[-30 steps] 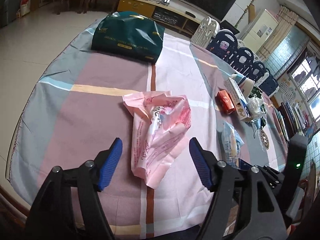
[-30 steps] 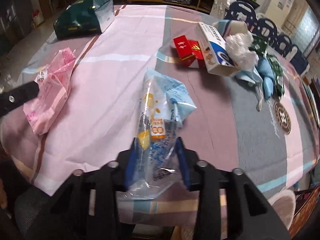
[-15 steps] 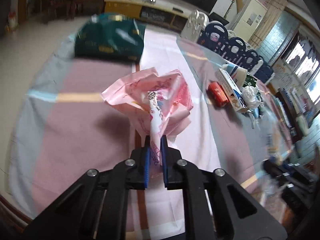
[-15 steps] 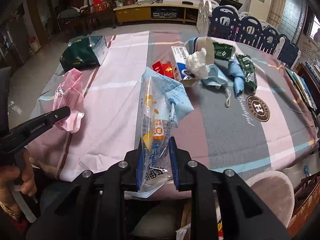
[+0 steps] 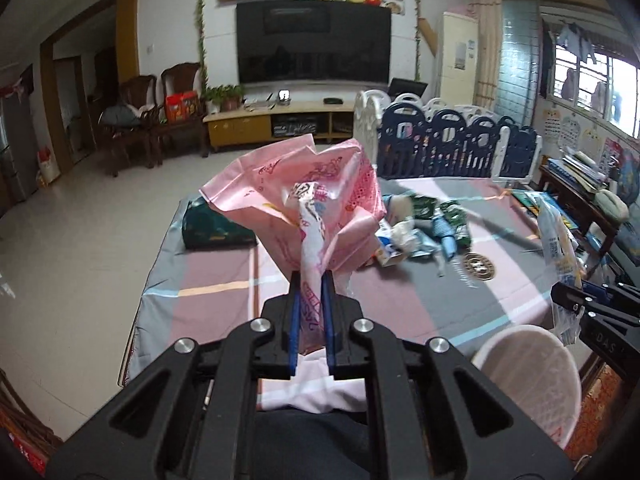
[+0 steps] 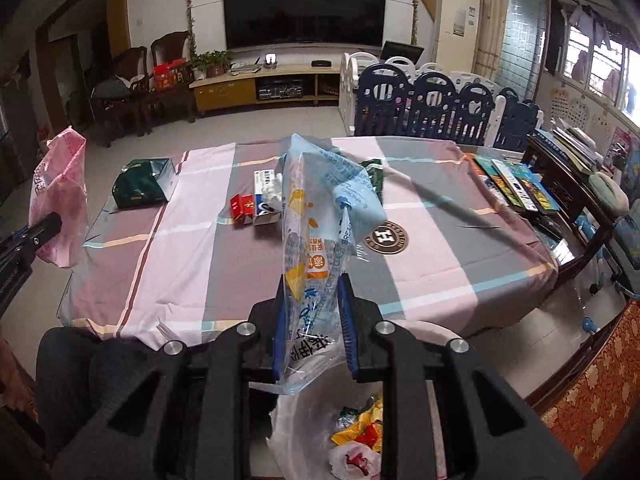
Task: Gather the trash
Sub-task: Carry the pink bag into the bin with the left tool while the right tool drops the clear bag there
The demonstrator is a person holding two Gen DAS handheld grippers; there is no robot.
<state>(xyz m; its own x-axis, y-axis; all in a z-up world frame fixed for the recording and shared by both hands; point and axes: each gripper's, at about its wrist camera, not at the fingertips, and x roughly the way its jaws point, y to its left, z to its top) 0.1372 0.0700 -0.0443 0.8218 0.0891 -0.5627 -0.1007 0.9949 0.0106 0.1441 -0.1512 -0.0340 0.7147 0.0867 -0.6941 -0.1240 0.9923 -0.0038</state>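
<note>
Living room, big TV [image 6: 304, 4] on the far wall, counter [image 6: 420, 264] under a pink/grey plaid cloth. Left gripper [image 5: 311, 308]: jaws pinched tight on a crumpled pink plastic bag [image 5: 304, 208], bag lifted clear of the counter, bunched above the jaws. Right gripper [image 6: 312, 320]: jaws narrow, clamped on a clear blue-printed wrapper [image 6: 320, 216] standing up out of them; its lower end hangs over a white bin [image 6: 304, 432] lined with a bag, coloured wrappers inside. On the counter: green box [image 6: 144, 186] near the far left corner, red pack [image 6: 242, 208] touching a white carton [image 6: 266, 200] mid-counter, round H-logo patch [image 6: 387, 237] on the cloth, books [image 6: 512, 188] along the right edge.
</note>
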